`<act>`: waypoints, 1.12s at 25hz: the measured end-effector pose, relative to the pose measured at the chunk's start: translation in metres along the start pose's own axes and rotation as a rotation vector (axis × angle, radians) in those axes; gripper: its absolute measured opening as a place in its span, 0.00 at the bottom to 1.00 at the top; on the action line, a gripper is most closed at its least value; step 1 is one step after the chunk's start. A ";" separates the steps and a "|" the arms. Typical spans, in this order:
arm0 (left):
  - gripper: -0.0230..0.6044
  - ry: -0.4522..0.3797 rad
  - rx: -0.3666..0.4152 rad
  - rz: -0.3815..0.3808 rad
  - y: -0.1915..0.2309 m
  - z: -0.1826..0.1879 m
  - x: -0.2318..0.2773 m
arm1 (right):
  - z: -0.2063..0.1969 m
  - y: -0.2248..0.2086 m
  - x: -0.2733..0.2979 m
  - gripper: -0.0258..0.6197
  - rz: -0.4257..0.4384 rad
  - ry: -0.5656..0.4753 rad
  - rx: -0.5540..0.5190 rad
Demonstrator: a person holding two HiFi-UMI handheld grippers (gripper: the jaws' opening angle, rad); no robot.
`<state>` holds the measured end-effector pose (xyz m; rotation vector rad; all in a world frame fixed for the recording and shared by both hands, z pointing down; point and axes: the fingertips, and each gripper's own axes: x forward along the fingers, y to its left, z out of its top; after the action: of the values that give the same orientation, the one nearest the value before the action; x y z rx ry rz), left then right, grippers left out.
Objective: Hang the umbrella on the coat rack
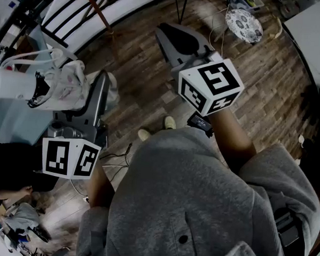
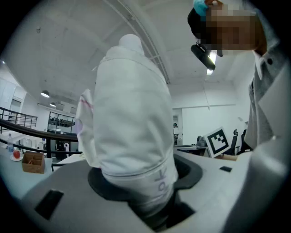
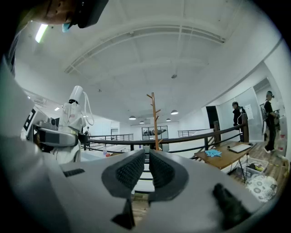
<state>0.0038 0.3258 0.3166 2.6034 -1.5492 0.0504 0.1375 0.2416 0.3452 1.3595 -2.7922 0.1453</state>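
A folded white umbrella point(image 2: 132, 127) in its sleeve stands upright between the jaws of my left gripper point(image 2: 150, 200), which is shut on its lower end. In the head view the umbrella point(image 1: 39, 86) with its white strap sticks out to the left of the left gripper point(image 1: 92, 97). The brown wooden coat rack point(image 3: 154, 120) stands some way ahead past a railing, straight in line with my right gripper point(image 3: 146, 170). Only its slanted pole point(image 1: 96, 9) shows at the top of the head view. The right gripper point(image 1: 178, 43) is shut, with nothing between its ribbed pads.
A black railing point(image 3: 191, 141) crosses in front of the rack. At the right are a wooden table point(image 3: 227, 157) with blue gloves and a laptop, and two people point(image 3: 236, 116). A patterned round object point(image 1: 244, 25) lies on the wood floor near a white table point(image 1: 315, 31).
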 end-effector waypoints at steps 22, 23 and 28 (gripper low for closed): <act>0.43 0.018 0.016 0.060 -0.051 0.005 0.067 | 0.001 -0.076 -0.012 0.11 0.000 -0.010 0.028; 0.43 0.018 0.014 0.061 -0.048 0.007 0.068 | 0.003 -0.075 -0.009 0.11 0.005 -0.006 0.027; 0.43 0.019 0.004 0.072 -0.039 0.007 0.071 | 0.002 -0.070 0.001 0.11 0.018 0.006 0.015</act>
<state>0.0721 0.2818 0.3129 2.5417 -1.6379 0.0850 0.1924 0.1975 0.3485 1.3353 -2.8049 0.1713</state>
